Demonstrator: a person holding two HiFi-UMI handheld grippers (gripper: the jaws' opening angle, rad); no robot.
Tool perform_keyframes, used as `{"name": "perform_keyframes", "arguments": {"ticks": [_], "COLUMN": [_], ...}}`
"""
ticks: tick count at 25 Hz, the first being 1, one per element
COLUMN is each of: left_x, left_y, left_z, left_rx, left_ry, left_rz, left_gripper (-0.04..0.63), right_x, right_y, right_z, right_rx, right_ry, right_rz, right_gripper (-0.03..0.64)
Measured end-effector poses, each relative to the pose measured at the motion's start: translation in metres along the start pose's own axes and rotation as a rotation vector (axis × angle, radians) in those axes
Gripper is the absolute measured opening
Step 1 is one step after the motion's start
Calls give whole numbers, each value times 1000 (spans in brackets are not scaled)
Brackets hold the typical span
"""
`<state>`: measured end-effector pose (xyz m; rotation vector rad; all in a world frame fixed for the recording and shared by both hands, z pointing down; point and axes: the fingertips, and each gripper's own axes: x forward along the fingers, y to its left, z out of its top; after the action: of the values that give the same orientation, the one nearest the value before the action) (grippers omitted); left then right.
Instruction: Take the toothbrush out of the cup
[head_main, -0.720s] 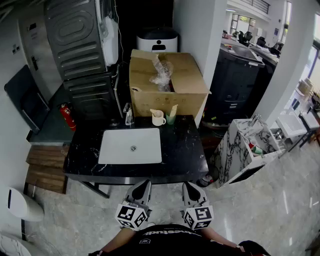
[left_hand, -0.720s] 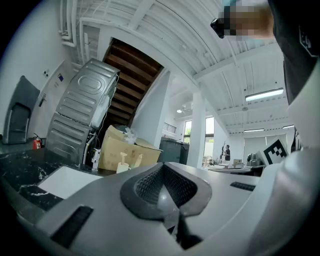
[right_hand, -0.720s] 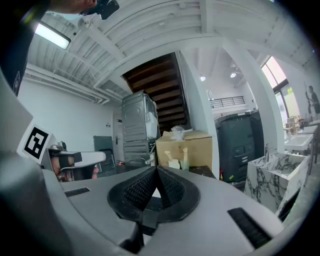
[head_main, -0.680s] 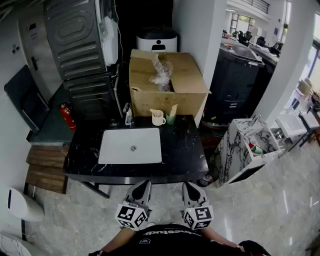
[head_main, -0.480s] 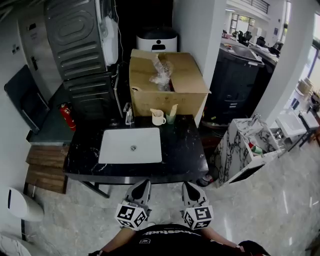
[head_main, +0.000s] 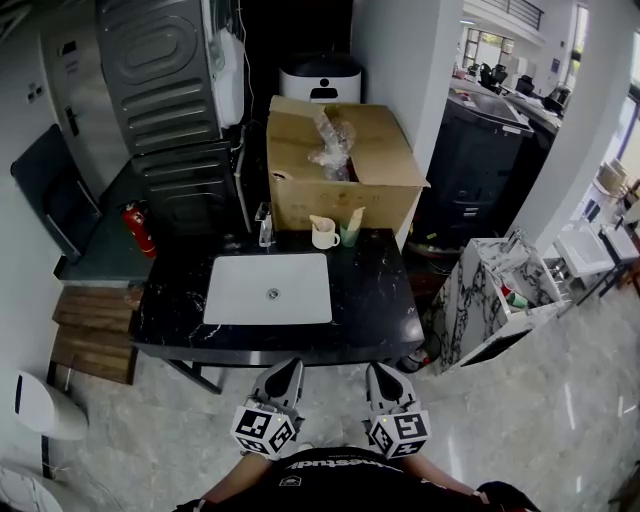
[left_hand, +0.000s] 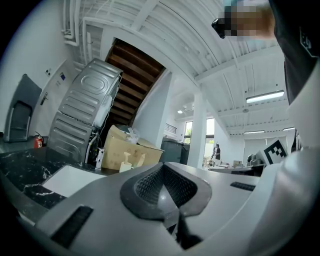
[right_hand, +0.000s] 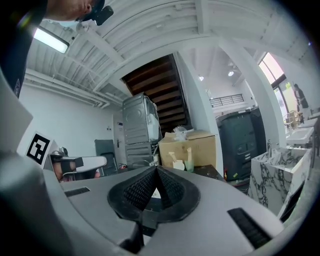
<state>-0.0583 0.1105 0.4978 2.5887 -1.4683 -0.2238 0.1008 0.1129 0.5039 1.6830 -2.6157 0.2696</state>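
Observation:
At the back of the black marble counter (head_main: 370, 300) stands a cream mug (head_main: 323, 236) with a pale handle sticking out of it. A green cup (head_main: 349, 234) holding a pale upright piece stands right beside it. Both also show small and far off in the left gripper view, mug (left_hand: 125, 163) and green cup (left_hand: 140, 160), and in the right gripper view, mug (right_hand: 177, 163) and green cup (right_hand: 189, 164). My left gripper (head_main: 288, 367) and right gripper (head_main: 378, 369) hover side by side in front of the counter's near edge, both shut and empty.
A white sink (head_main: 268, 290) is set into the counter, with a faucet (head_main: 266, 229) behind it. An open cardboard box (head_main: 345, 165) stands behind the cups. A grey appliance (head_main: 165, 90) is at the back left, a marble-patterned stand (head_main: 480, 300) at the right.
In the head view the counter, sink and box have shifted slightly to the right. Both grippers keep their places at the bottom of the picture, still shut.

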Motion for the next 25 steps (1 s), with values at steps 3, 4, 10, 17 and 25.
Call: {"name": "perform_keyframes", "arguments": {"ticks": [3,4,10,17,25], "left_x": [-5,-7,-16,8,91], "left_y": [12,15,29,45,76], "left_z": [1,1,-1,-14,-9], "left_rx": [-11,-14,-40,-79,-58], "left_ry": [1,1,-9,11,-2], "left_rz": [-2,-4,-28,-51,-39], "left_gripper": [15,15,15,15,15], "right_x": [7,9,13,34,117], "right_y": [11,15,37,22,-28], "right_z": [0,0,-10,-11,5], "right_rx": [4,3,-18,-9,-10], "right_ry": [2,0,9,14,-12], "right_rz": [-2,-4,-23,-60,-13], "right_gripper": [37,35,37,36,37]}}
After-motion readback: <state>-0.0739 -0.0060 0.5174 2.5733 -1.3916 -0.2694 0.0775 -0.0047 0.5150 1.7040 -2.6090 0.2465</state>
